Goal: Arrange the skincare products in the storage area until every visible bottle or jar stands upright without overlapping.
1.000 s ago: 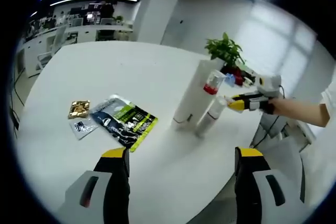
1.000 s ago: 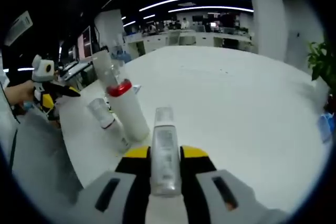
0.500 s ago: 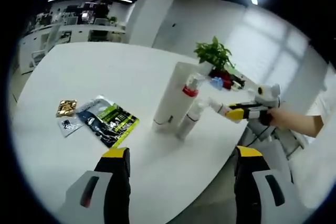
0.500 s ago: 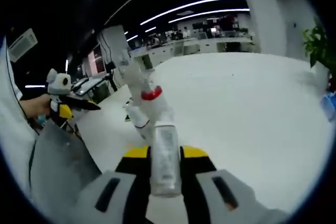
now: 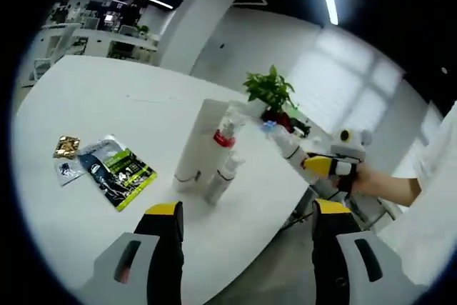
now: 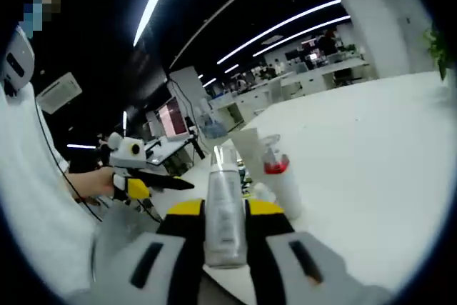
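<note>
Three products stand together on the white table: a tall white tube, a clear pump bottle with a red collar and a small white bottle. My left gripper is open and holds nothing, off the table's near edge. My right gripper comes in from the right, above the table edge, shut on a white bottle held tilted in the air. In the right gripper view, the jaws of my right gripper clamp that bottle, with the red-collared bottle and the tube behind it.
A green and black sachet, a gold packet and a small grey packet lie flat left of the bottles. A potted plant stands at the far edge. My left gripper and a hand show left in the right gripper view.
My right gripper has carried the white bottle up and away from the standing group. Both views have swung; the three standing products have not moved.
</note>
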Demonstrator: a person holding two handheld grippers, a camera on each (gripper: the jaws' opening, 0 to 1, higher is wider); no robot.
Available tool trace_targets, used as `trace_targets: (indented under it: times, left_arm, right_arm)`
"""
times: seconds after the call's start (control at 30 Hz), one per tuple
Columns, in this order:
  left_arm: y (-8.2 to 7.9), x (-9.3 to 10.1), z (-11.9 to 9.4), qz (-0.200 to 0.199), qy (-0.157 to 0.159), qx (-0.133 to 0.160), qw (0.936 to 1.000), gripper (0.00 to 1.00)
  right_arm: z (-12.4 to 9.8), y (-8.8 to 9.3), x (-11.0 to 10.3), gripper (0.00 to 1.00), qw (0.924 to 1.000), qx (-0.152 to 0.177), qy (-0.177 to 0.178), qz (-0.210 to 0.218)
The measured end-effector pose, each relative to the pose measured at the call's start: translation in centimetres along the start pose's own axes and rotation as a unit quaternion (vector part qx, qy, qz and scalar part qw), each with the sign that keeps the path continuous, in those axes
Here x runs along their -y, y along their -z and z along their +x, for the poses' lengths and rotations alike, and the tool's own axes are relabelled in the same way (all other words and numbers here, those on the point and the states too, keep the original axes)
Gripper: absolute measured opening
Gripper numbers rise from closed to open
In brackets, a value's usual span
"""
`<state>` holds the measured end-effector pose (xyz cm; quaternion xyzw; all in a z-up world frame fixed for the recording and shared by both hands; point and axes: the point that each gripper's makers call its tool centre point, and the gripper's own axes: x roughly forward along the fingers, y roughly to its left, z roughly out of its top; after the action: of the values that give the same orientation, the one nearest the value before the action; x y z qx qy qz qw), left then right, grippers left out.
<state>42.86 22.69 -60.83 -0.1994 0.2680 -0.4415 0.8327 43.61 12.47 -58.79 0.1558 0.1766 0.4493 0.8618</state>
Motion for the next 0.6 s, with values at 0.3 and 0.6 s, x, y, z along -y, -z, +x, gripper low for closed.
trace_targets:
  times: [0.3, 0.6]
  left_arm:
    - [-3.3, 2.8, -1.2, -0.049, 0.073, 0.09, 0.992, 0.61]
    - [-4.3, 4.5, -2.1, -0.091, 0.134, 0.125, 0.9789, 0.5]
  right_arm:
    - [4.2, -0.8, -4.9, 0.2, 0.9954, 0.032, -0.085, 0.032]
    - [5.2, -0.7, -7.3, 0.2, 0.9855, 0.043, -0.141, 0.083]
